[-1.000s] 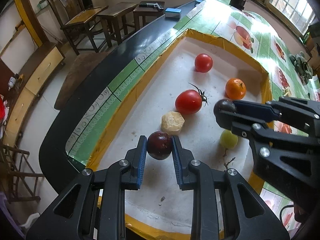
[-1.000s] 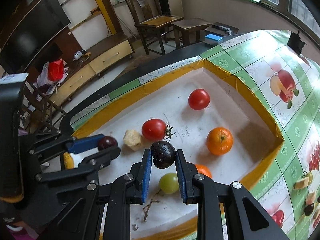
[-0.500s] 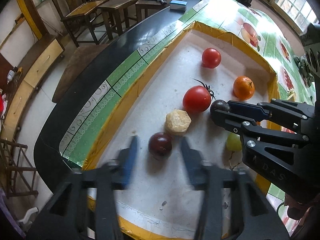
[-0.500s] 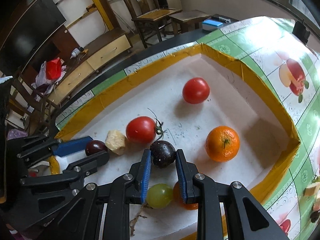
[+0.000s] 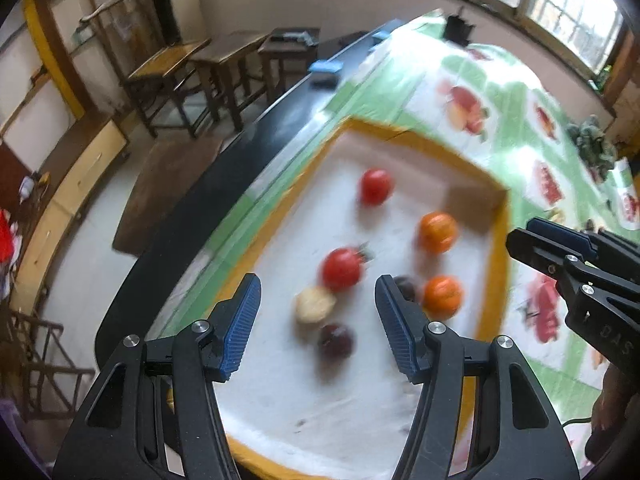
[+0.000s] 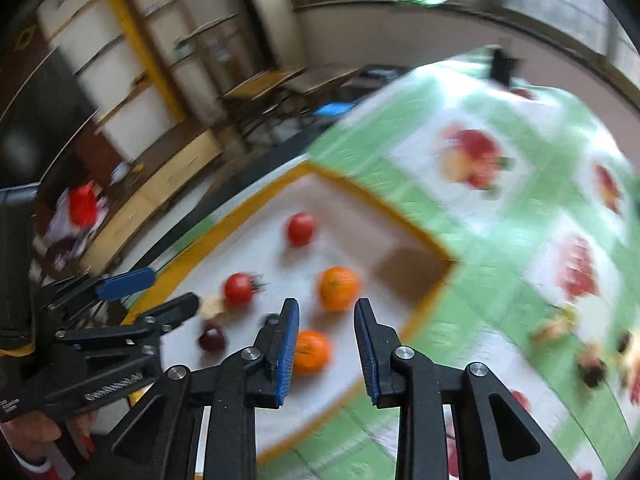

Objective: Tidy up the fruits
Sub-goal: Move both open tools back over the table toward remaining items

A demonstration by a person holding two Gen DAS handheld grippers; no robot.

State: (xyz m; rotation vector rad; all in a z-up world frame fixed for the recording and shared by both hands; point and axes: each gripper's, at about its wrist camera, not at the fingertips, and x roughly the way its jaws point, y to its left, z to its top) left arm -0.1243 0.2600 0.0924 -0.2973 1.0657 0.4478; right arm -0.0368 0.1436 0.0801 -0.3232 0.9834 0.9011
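Both views are motion-blurred. The white tray with a yellow rim holds two red tomatoes, two oranges, a pale lump and two dark plums. My left gripper is open and empty, raised above the near plum. My right gripper is open and empty, above the tray's near right part, by an orange. The second plum is half hidden by its left finger.
The tray sits on a green-and-white fruit-print tablecloth on a dark table edge. Wooden chairs and stools stand beyond it. A blue box lies at the far edge. A cabinet lines the wall.
Both grippers opened and let go of their dark plums, which now lie in the tray. Both grippers rose and pulled back; the right one swung to the right.
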